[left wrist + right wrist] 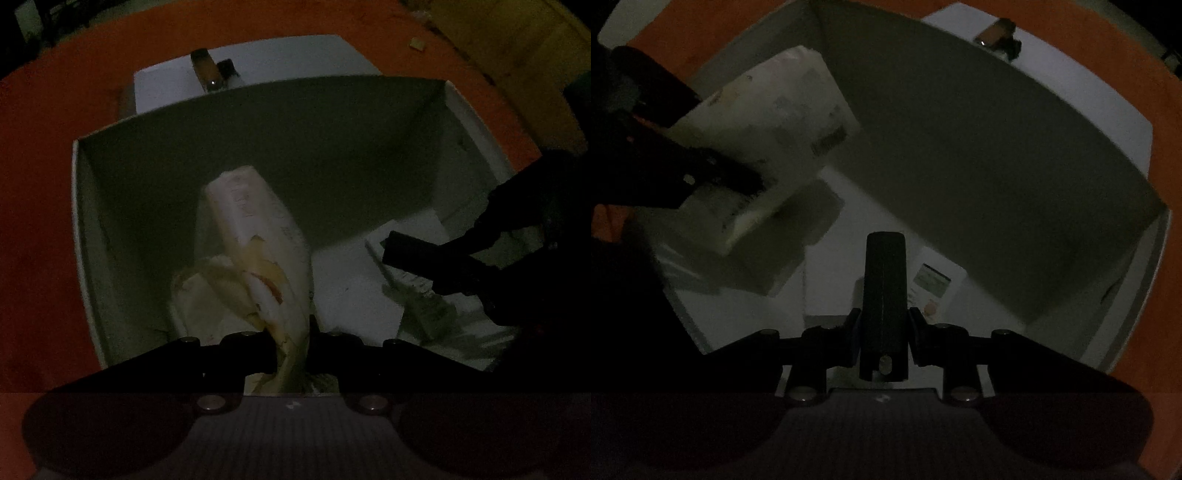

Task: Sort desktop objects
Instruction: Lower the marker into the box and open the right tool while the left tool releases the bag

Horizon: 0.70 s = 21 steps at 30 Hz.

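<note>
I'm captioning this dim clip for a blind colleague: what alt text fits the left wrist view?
The left gripper is shut on a torn cream packet, holding it over an open white box on an orange table. At right, the right gripper holds a dark bar inside the same box.

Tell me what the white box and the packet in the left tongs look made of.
White box: likely cardboard or thin board, matte, with flat walls and sharp folded corners. Packet in the left tongs: seems to be printed paper or paperboard, pale and matte; its torn, peeling face shows a tan layer beneath. Dim light leaves both uncertain.
</note>
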{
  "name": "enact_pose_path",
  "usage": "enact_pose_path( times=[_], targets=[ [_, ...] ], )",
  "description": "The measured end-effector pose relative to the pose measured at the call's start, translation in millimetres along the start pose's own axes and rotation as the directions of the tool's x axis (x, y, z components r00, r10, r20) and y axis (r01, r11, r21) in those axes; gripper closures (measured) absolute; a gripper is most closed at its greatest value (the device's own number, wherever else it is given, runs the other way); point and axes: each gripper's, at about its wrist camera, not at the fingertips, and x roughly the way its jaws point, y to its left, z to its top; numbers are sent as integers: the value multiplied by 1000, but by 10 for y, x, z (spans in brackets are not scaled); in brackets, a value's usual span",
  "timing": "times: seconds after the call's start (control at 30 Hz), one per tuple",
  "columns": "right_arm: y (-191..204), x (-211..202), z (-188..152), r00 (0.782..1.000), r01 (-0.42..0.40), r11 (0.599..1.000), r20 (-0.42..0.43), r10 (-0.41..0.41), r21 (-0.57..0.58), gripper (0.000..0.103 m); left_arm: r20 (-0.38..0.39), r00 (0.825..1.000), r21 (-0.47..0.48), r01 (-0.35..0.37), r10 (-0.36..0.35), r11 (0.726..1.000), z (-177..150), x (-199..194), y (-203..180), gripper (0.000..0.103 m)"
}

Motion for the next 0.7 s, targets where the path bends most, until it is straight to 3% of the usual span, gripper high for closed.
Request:
enact_pose_path(
  times=[0.7],
  targets=[
    [-45,334,-50,997,39,999,-67,-38,7,75,-44,999,34,-18,19,999,-30,340,-159,92]
  ],
)
